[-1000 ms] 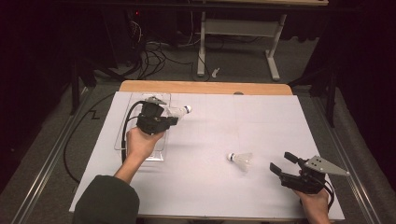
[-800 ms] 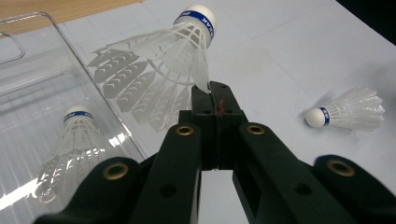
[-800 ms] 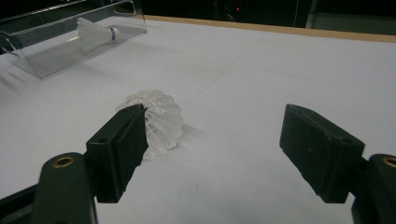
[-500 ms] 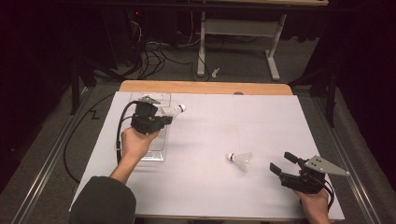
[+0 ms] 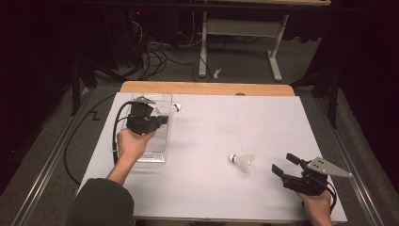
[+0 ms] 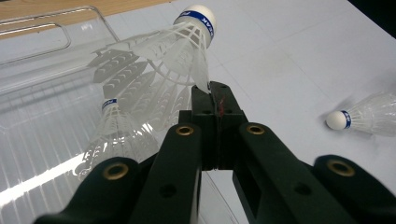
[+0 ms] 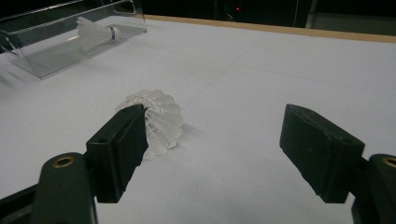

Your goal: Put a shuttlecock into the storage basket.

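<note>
- The left gripper (image 6: 215, 100) is clenched on the skirt edge of a shuttlecock (image 6: 180, 39), held above the far right part of a clear plastic tray (image 5: 157, 153) at the left side of the table (image 5: 263, 117).
- The held shuttlecock is white and translucent, with a ribbed, lattice-like plastic skirt, a rounded white cork tip and a blue band with lettering just behind the tip; its tip points up and away from the jaws, which pinch only the thin rim of the skirt.
- A second shuttlecock (image 6: 114, 123) of the same make, blue band included, lies inside the tray, below the held one.
- A third shuttlecock (image 5: 241, 161) lies on its side on the white table, right of centre and toward the near edge, its cork tip pointing left.
- The right gripper (image 5: 283, 165) rests at the near right of the table with its jaws released and wide apart; the third shuttlecock lies near it to its left, apart from the pads, its fanned skirt facing that gripper.
</note>
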The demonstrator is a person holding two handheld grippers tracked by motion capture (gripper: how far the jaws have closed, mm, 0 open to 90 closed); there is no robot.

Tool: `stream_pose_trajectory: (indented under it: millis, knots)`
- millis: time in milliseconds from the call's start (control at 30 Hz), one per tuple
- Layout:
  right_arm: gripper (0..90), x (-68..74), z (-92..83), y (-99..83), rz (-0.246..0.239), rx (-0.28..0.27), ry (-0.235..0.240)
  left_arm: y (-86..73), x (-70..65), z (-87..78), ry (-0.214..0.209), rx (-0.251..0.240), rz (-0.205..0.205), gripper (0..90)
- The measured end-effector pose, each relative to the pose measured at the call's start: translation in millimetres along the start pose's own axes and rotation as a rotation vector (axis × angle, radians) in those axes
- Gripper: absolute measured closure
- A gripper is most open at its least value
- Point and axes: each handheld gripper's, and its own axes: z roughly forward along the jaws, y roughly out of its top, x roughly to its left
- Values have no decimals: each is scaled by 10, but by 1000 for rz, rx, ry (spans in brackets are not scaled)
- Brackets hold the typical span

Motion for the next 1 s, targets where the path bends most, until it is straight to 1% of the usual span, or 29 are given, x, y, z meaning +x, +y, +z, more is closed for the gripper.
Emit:
stream_pose_trajectory:
  millis: [733, 1000]
  knots:
    - [237, 1, 0, 0, 1, 0, 0, -21, 163, -83, 27, -11, -42, 900]
    - [238, 2, 1, 0, 5, 0, 0, -16, 241, -125, 42, -27, -68, 900]
